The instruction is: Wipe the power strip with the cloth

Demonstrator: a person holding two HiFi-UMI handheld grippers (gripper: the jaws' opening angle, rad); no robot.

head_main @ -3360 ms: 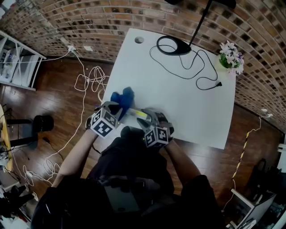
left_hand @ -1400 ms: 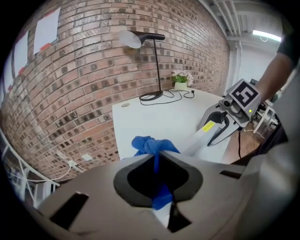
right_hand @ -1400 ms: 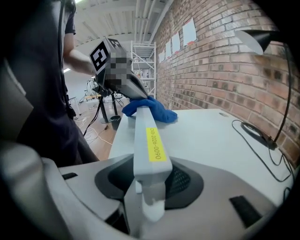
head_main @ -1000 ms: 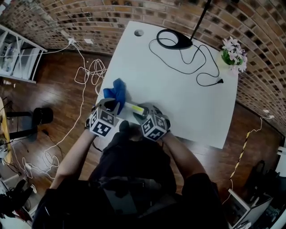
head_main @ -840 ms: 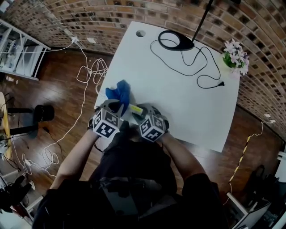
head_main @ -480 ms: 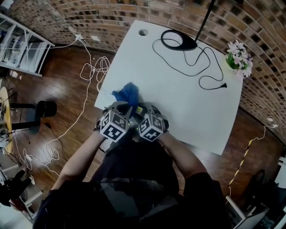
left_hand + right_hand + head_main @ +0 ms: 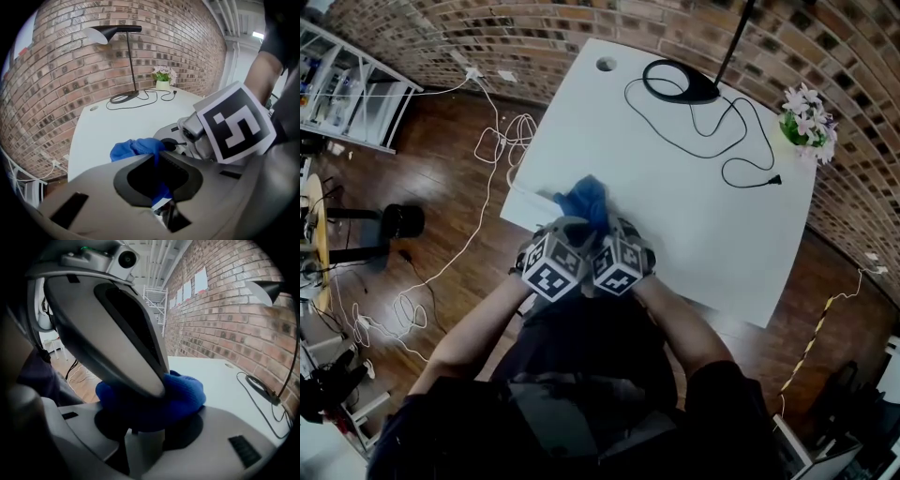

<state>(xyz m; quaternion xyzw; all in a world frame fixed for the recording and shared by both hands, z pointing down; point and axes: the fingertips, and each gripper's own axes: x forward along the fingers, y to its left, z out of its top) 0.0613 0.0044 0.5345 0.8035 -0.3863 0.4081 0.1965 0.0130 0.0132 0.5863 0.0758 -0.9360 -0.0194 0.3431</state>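
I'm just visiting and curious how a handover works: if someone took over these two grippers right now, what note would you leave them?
Left gripper: shut on the blue cloth, close beside the right one.
Right gripper: closed on a pale block, apparently the power strip, at the near edge of the white table.
Done: the cloth has swept along the strip from its left end up to the right gripper and now hides it from above.
Left: wipe any missed parts, probably the end inside the right jaws, then let go. Cleanliness cannot be judged.
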